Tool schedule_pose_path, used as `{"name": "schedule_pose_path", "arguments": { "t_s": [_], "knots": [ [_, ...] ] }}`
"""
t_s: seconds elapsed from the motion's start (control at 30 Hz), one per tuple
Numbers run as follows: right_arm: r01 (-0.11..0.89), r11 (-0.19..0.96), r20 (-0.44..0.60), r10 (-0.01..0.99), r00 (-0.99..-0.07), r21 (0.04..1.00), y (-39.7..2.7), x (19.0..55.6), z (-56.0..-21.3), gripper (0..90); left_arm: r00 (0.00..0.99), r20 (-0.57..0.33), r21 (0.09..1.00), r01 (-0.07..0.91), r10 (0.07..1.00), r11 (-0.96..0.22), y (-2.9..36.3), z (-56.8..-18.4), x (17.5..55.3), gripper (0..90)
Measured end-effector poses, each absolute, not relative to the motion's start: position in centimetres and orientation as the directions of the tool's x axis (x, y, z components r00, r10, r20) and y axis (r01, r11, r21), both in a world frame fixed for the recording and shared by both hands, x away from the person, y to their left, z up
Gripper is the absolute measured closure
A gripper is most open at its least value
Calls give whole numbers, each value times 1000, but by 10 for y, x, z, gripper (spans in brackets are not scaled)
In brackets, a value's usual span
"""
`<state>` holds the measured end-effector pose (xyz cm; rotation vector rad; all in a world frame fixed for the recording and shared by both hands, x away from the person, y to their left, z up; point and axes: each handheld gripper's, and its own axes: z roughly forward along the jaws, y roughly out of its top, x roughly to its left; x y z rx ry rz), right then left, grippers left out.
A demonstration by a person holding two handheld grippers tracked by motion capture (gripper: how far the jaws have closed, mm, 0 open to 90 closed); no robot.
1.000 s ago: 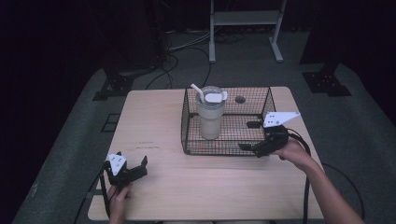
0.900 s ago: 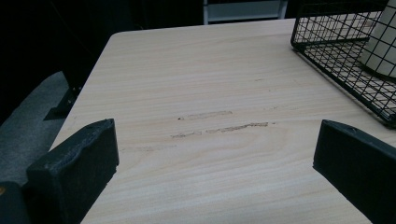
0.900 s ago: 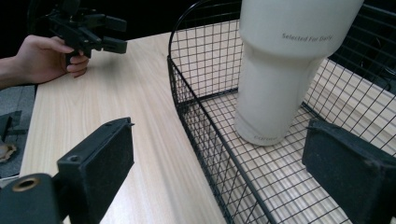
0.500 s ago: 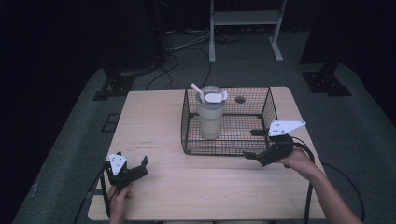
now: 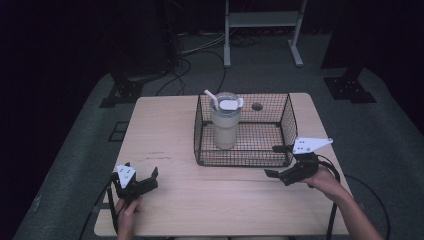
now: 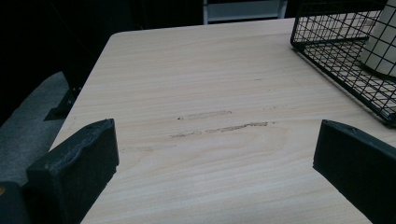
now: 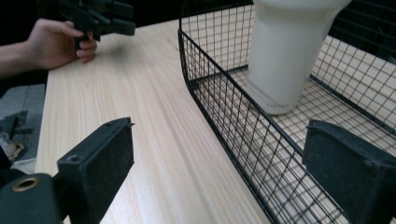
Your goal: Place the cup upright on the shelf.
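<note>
The right gripper point(image 5: 281, 161) hovers at the near right corner of the wire basket point(image 5: 287, 117), held in a hand whose forearm comes in from the lower right edge. Its fingers point(image 7: 95, 161) are spread wide and hold nothing; in the right gripper view the basket's near wall runs between them, though I cannot tell whether they touch it. The cream tumbler point(image 5: 225, 122) stands upright inside the basket, toward its left side. The left gripper point(image 5: 142, 180) sits low over the counter point(image 5: 165, 125) near its front left corner, fingers point(image 6: 77, 168) apart and empty.
</note>
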<state>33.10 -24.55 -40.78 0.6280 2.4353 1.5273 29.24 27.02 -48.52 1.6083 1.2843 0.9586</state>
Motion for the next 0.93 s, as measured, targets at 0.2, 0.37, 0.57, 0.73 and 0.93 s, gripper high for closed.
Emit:
{"name": "schedule_pose_path", "arguments": {
  "t_s": [0.2,0.37,0.57,0.73,0.93],
  "knots": [
    [246,367,59,451,-890,897,-248,324,-412,83,181,58,936,333,982,-117,270,-485,293,0],
    [262,363,73,458,-886,895,-253,319,-420,84,182,62,934,336,981,-121,270,-485,292,0],
    [276,358,86,466,-881,892,-258,312,-430,84,184,68,935,331,980,-127,270,-485,292,0],
    [287,333,100,480,-872,898,-264,305,-437,84,183,67,935,331,981,-126,270,-485,292,0],
    [301,326,106,503,-858,896,-269,299,-445,84,184,68,935,333,981,-127,270,-485,292,0]
  ]
}}
